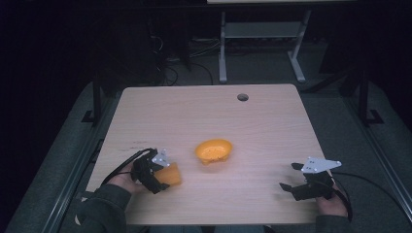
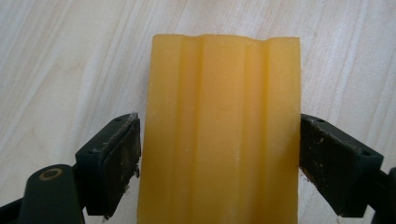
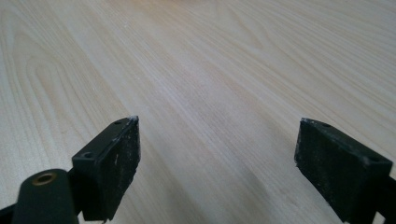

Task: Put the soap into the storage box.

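A yellow-orange grooved block (image 2: pixel 219 130) sits between the jaws of my left gripper (image 2: pixel 219 154). Both black pads touch its sides, so the gripper is shut on it, with the jaws set wide. In the high view the left gripper (image 1: pixel 163 178) and the block (image 1: pixel 171 174) are near the table's front left, low over the wood. An orange bowl (image 1: pixel 214 150) stands at the table's middle, a short way to the block's right and farther back. My right gripper (image 1: pixel 290 178) rests open at the front right, and my right gripper (image 3: pixel 217 154) has bare wood between its jaws.
The light wooden table (image 1: pixel 204 111) has a round cable hole (image 1: pixel 242 97) near its far edge. Beyond the table stand the white legs of another desk (image 1: pixel 222 48) on a dark floor with cables. A cable (image 1: pixel 369 182) trails off the table's right side.
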### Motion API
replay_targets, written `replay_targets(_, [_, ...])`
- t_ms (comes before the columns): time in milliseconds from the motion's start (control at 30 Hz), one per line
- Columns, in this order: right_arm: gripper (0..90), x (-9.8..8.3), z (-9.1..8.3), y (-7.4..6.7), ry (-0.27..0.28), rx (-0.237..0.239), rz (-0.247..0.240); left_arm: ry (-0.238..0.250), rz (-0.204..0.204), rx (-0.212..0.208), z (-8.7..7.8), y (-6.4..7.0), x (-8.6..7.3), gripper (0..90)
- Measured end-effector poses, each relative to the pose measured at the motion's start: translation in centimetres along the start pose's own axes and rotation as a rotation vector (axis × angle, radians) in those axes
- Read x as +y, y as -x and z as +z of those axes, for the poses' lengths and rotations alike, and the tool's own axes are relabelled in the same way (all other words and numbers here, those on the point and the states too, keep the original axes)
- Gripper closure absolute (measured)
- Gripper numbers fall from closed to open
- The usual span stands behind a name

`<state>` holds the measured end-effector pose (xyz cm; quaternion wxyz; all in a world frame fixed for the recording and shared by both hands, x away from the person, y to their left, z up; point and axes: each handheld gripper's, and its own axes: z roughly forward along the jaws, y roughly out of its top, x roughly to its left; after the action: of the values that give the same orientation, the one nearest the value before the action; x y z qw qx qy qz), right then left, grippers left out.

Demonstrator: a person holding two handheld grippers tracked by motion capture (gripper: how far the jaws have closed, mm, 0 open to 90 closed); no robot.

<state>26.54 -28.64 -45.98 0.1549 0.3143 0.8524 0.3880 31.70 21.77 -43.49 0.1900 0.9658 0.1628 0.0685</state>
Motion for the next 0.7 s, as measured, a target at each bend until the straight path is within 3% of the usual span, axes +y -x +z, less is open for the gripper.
replay_targets(367, [13.7,0.0,0.0,0.0,0.001,0.0,-0.004,-0.008,-0.021,-0.038,1.0,-0.4,0.1,16.4])
replay_targets(700, [13.7,0.0,-0.1,0.0,0.006,0.001,0.001,-0.023,-0.001,-0.048,1.1,-0.4,0.2,18.9])
